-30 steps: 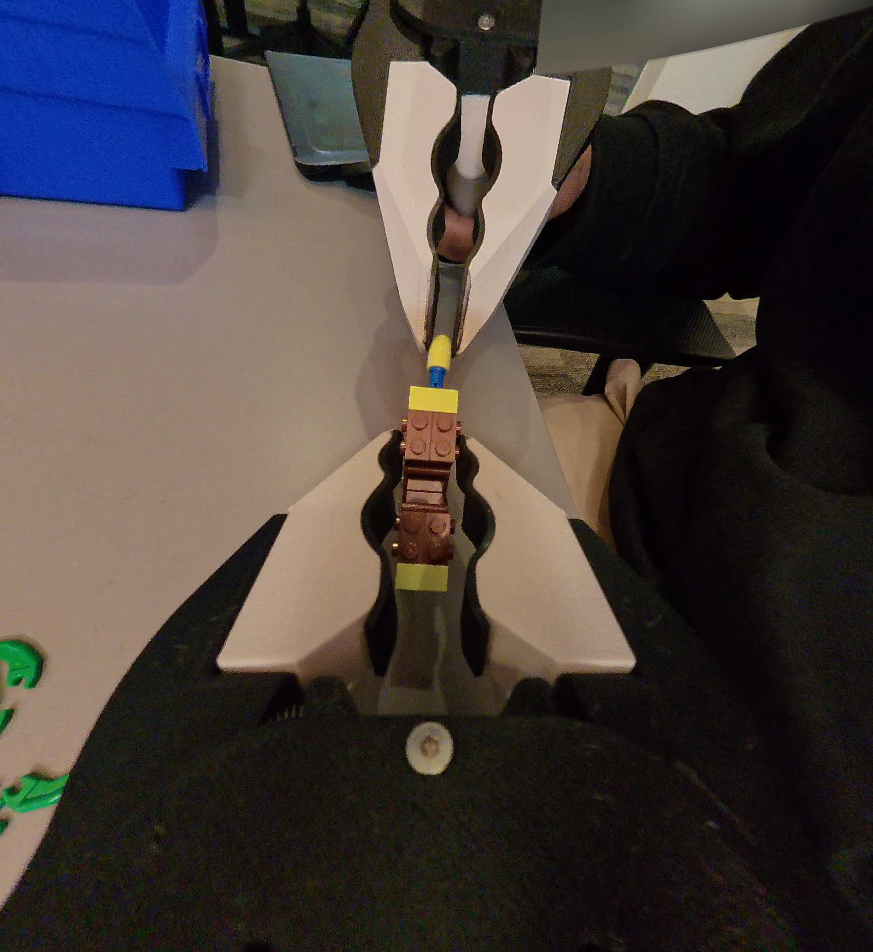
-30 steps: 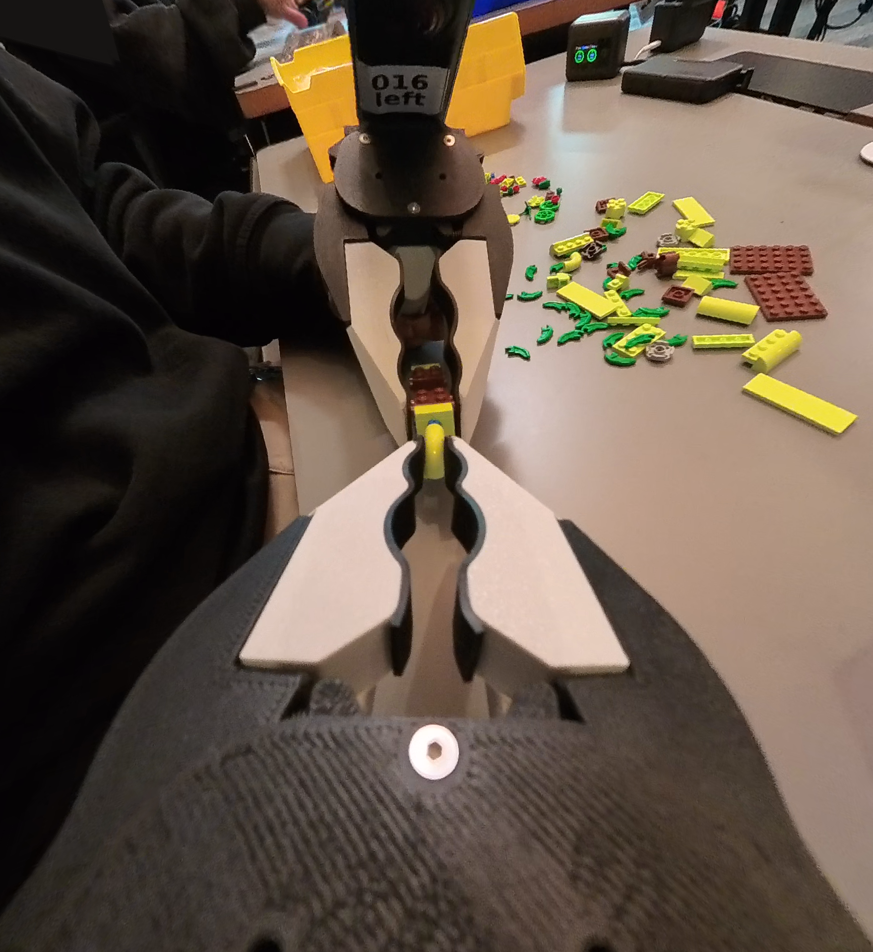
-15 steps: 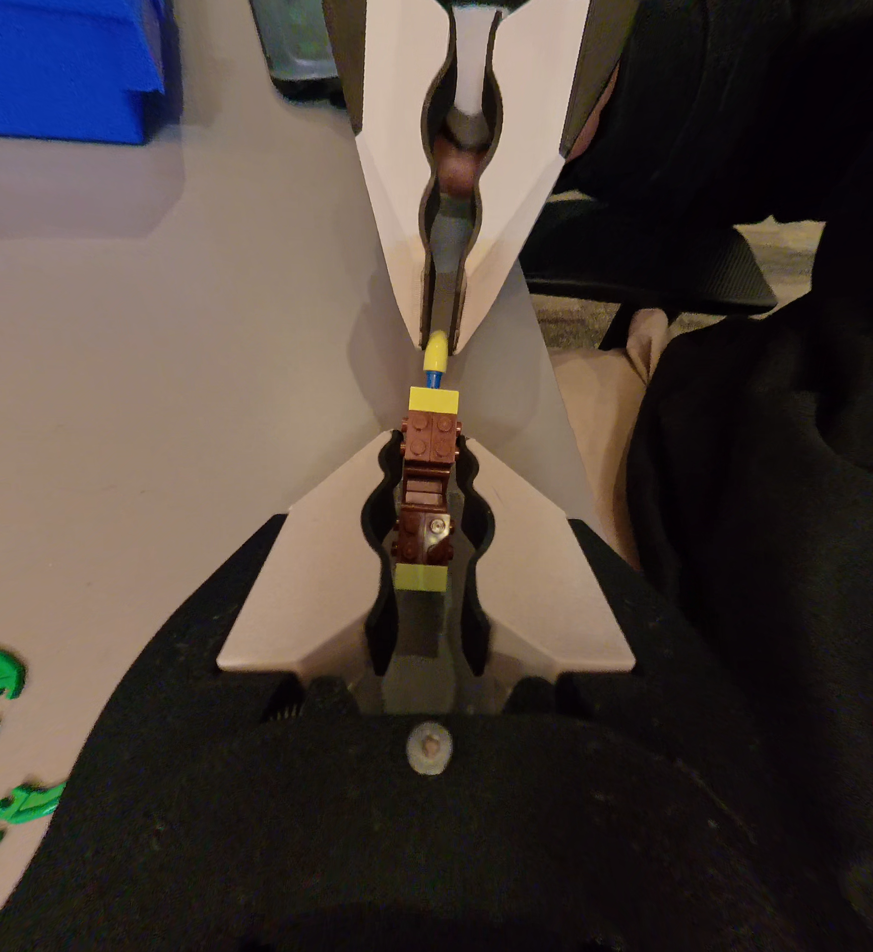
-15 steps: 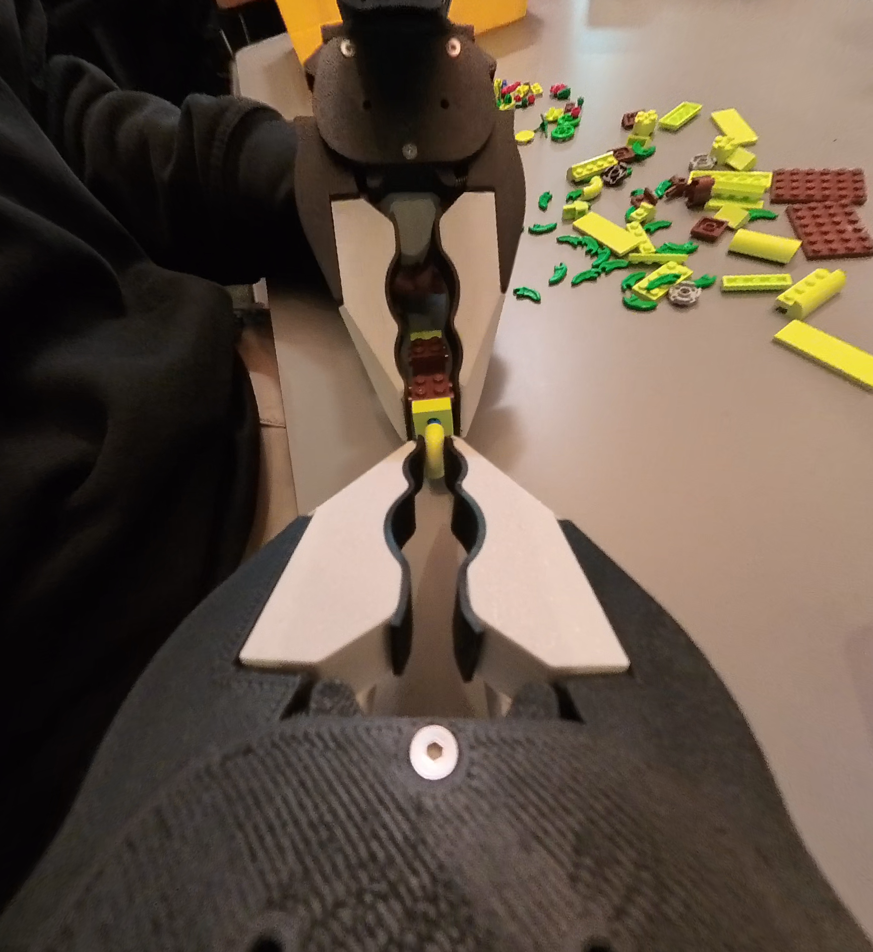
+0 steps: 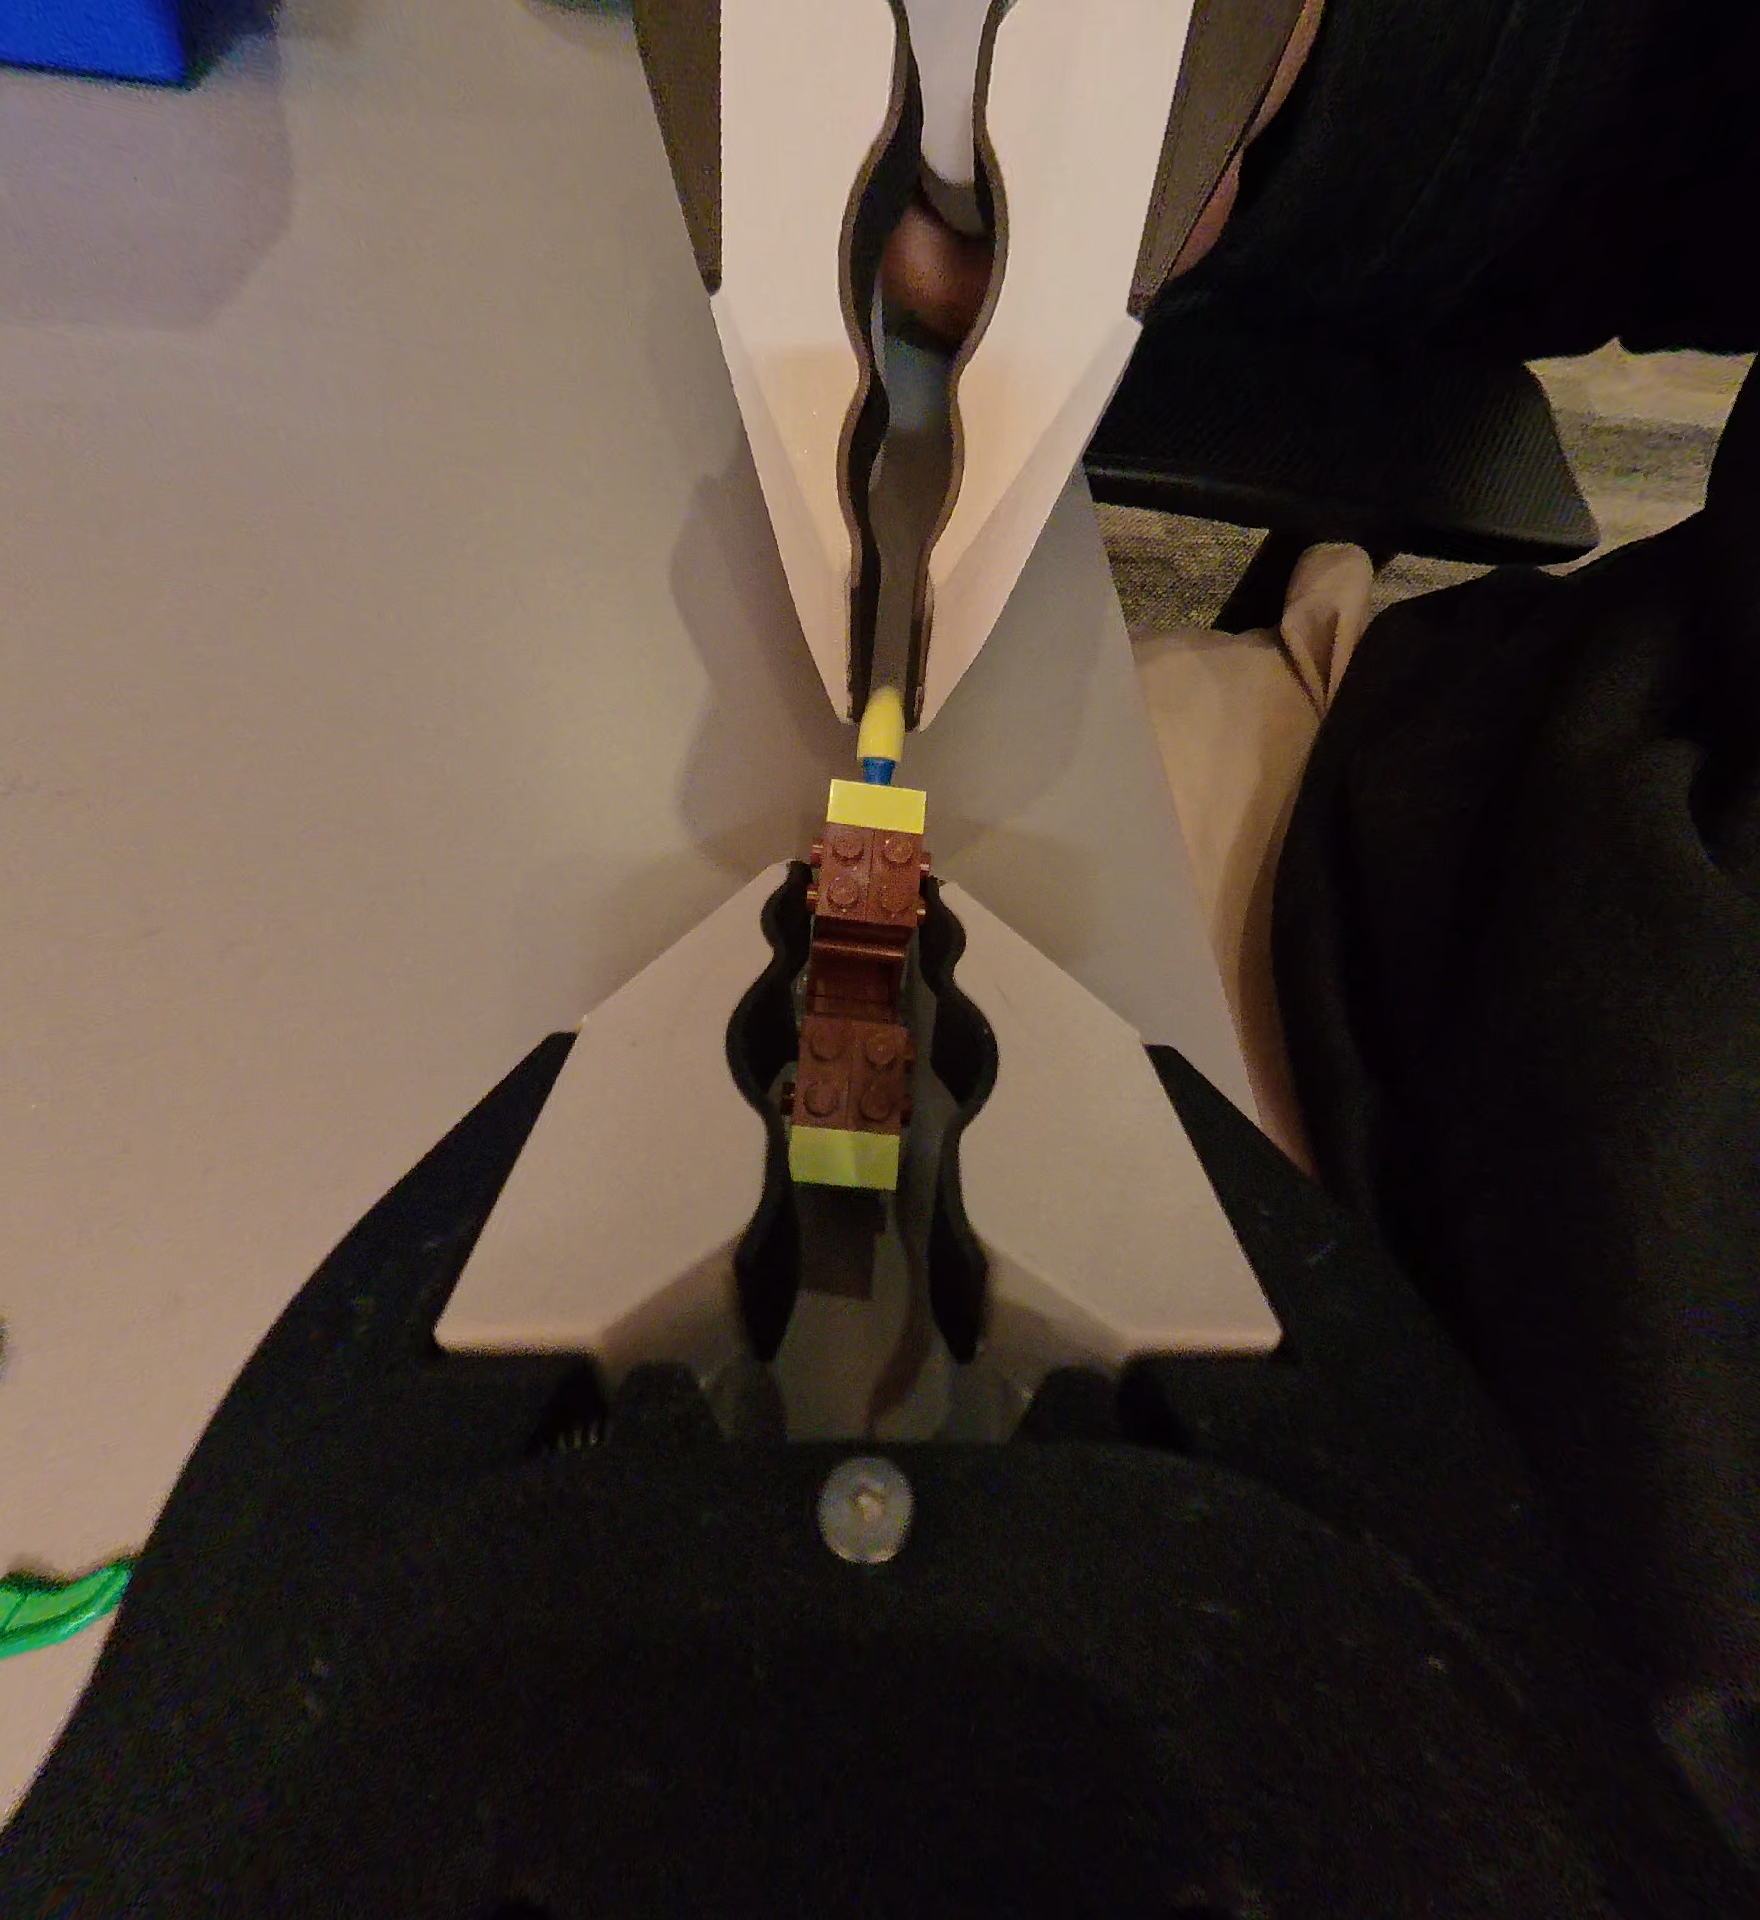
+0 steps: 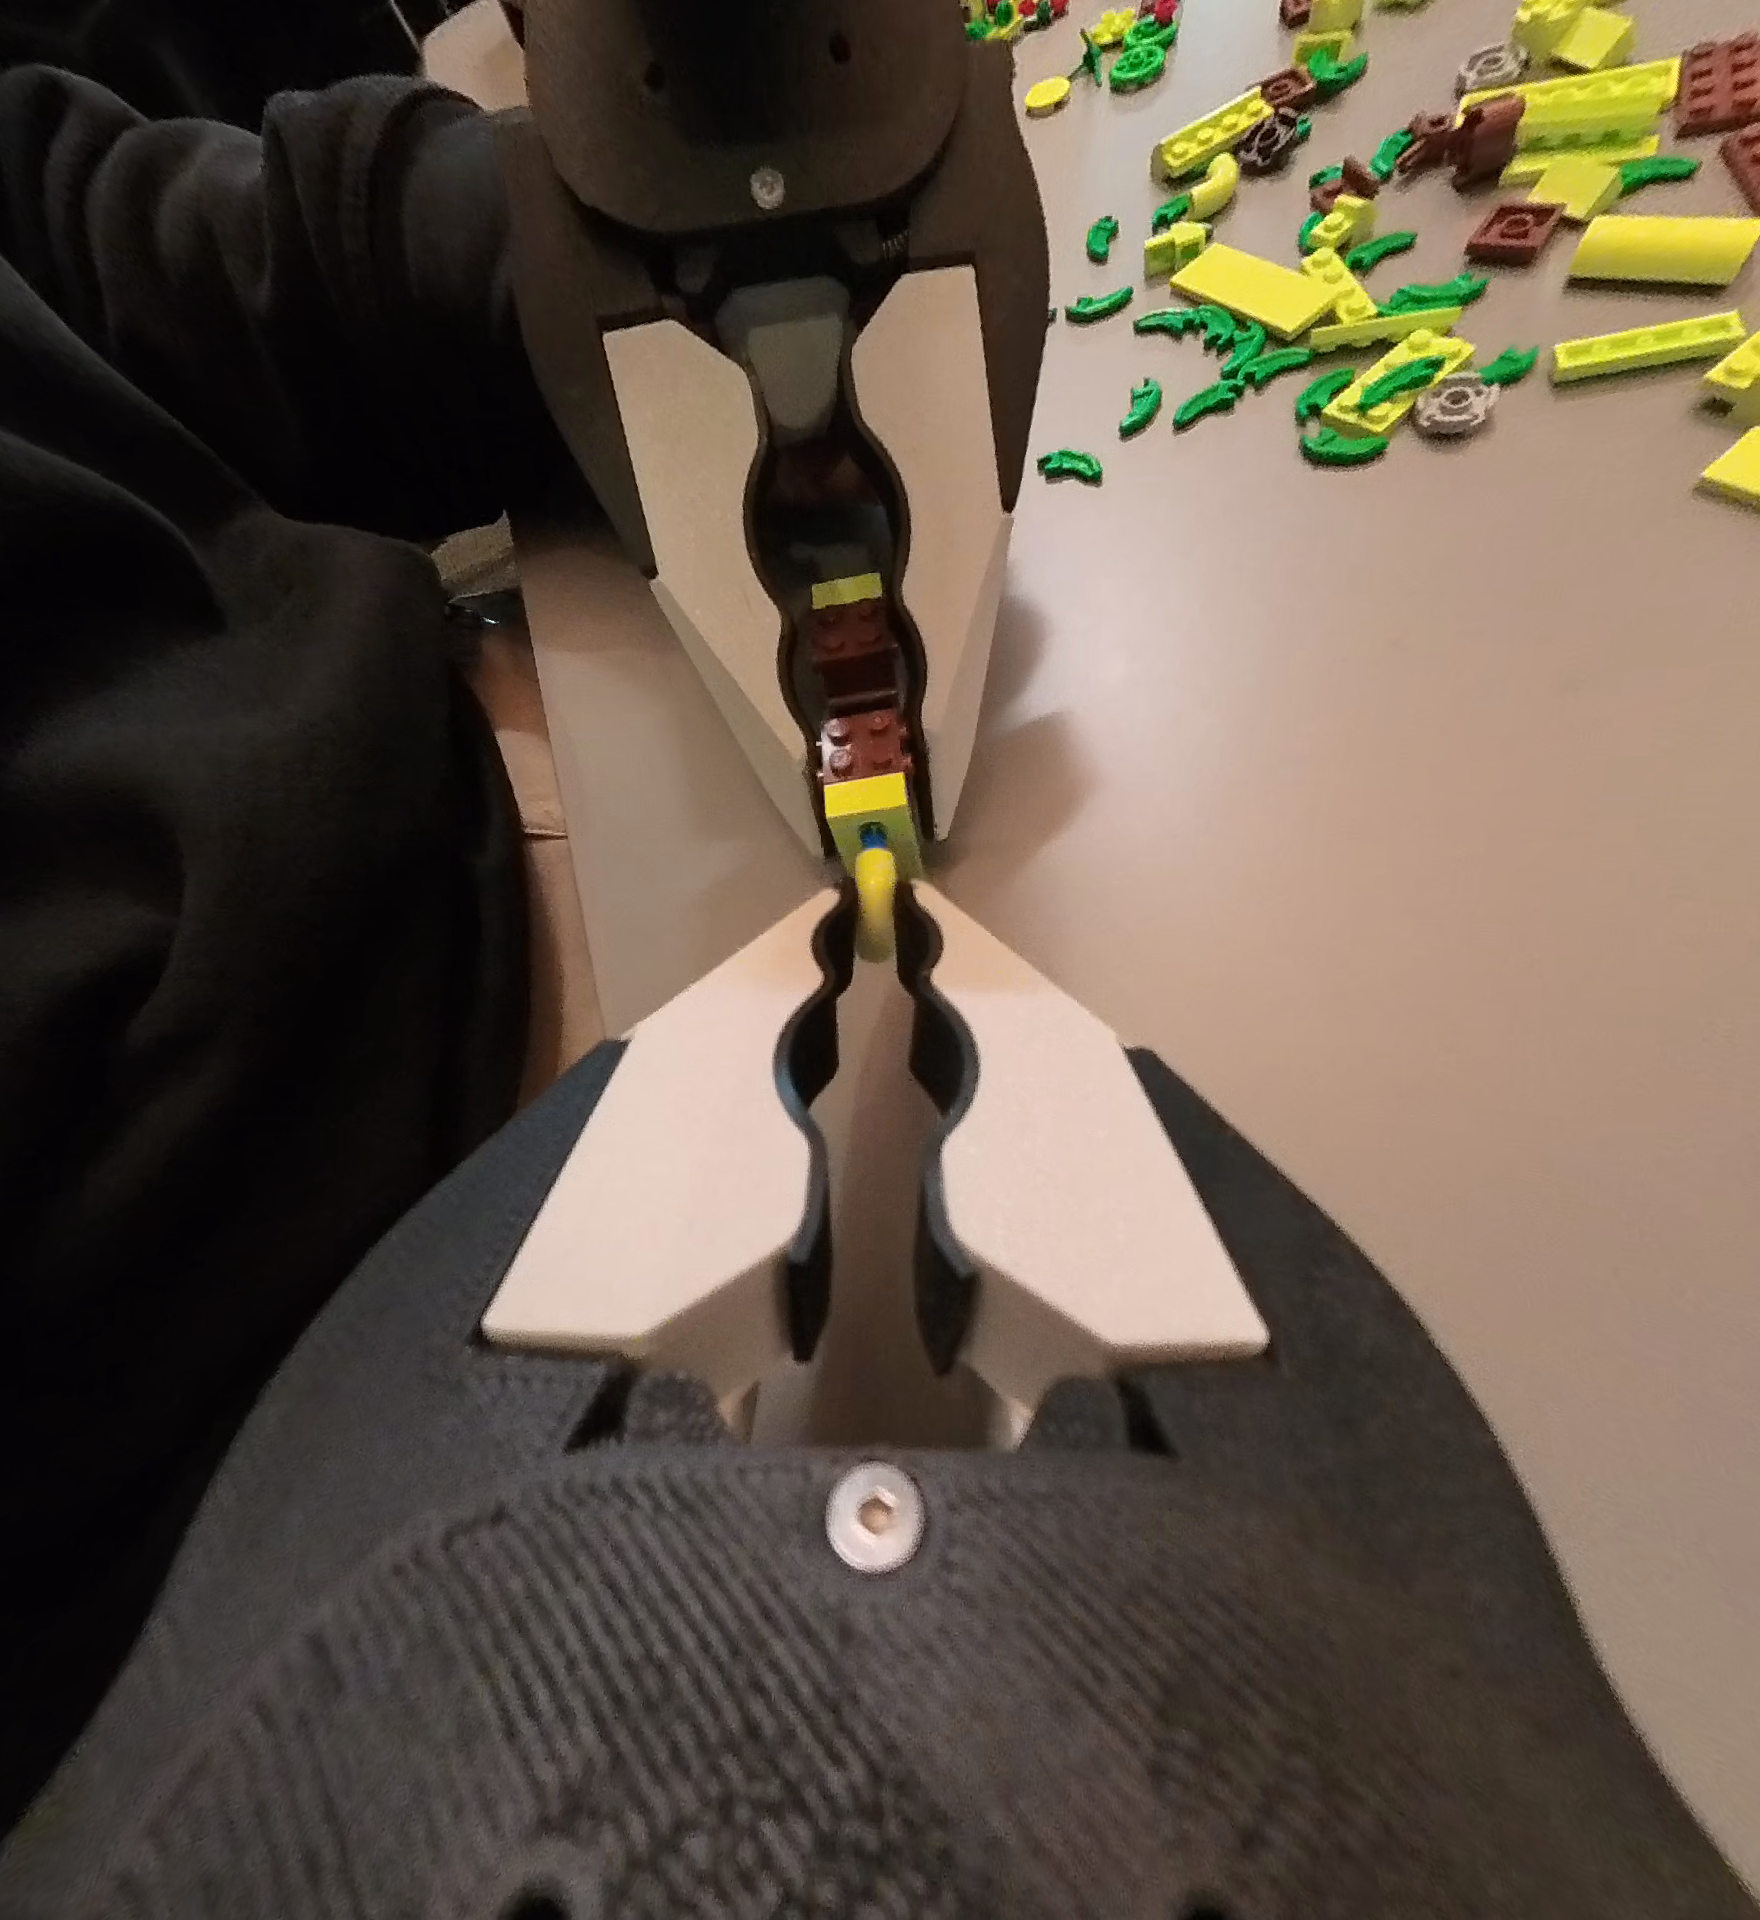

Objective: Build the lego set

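Fingers (image 5: 751, 1091) round 1 brown-yellow assembly (image 5: 860, 987); 1 yellow peg (image 6: 874, 902)

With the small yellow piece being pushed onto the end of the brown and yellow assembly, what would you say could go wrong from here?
1. The right gripper pinches the yellow piece only at its fingertips; a push off the blue pin axis may twist it free.
2. The assembly sits lengthwise in the left gripper, so pressure could slide it backwards.
3. Both are held near the table edge; anything dropped may land in the person's lap.
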The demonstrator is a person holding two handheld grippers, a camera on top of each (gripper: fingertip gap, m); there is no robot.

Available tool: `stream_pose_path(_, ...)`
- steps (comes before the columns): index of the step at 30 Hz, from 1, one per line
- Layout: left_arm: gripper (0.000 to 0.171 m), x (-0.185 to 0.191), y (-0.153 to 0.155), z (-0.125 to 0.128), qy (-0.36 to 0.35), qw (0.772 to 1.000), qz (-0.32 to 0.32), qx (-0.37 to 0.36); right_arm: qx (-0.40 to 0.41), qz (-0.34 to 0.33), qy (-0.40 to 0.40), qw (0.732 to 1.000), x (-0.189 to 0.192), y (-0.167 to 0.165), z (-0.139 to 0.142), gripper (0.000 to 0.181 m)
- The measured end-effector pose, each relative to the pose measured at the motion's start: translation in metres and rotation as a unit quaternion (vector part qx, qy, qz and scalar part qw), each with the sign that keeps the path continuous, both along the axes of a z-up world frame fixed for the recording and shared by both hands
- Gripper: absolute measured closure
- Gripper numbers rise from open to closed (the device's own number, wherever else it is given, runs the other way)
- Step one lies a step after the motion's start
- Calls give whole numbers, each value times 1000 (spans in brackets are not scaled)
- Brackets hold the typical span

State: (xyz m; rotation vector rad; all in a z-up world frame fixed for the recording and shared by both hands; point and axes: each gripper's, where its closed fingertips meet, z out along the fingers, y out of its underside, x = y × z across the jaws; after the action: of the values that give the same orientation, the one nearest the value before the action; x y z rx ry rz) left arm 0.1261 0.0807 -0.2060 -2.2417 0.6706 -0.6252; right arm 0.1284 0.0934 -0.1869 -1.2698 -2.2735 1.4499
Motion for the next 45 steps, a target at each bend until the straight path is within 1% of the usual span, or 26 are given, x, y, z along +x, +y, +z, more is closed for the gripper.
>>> stream_pose_path(5,154,0,-1,0,15,1000,-1,9,-5,6,0,1000,0,-1,1,176)
stream_pose_path(8,154,0,-1,0,10,1000,-2,6,-9,9,-11,1000,0,-1,-1,176)
stream_pose_path(13,154,0,-1,-1,7,1000,-4,2,26,12,-26,999,1,-1,-12,176)
stream_pose_path(23,153,1,-1,-1,5,1000,-6,0,5,16,4,1000,1,-1,0,176)
stream_pose_path(26,153,1,-1,-1,1,1000,-7,-3,-12,10,23,1000,0,0,8,176)
stream_pose_path(34,153,1,-1,-1,-2,1000,-7,-5,-24,7,8,1000,-1,1,7,176)
stream_pose_path(37,153,-1,1,-1,9,1000,4,4,-18,4,2,1000,-1,1,4,176)
stream_pose_path(38,152,-2,1,-1,17,1000,6,8,-13,4,2,1000,-1,0,3,176)
stream_pose_path(40,142,-1,1,-1,27,1000,5,16,-7,3,5,1000,-1,0,3,176)
stream_pose_path(42,129,-4,4,4,29,999,17,37,-19,-3,15,1000,-2,1,8,176)
stream_pose_path(43,127,-6,7,10,22,998,27,53,-30,-5,23,999,-1,2,13,176)
stream_pose_path(45,127,-6,11,31,-8,995,44,89,-50,-7,56,997,0,2,26,176)
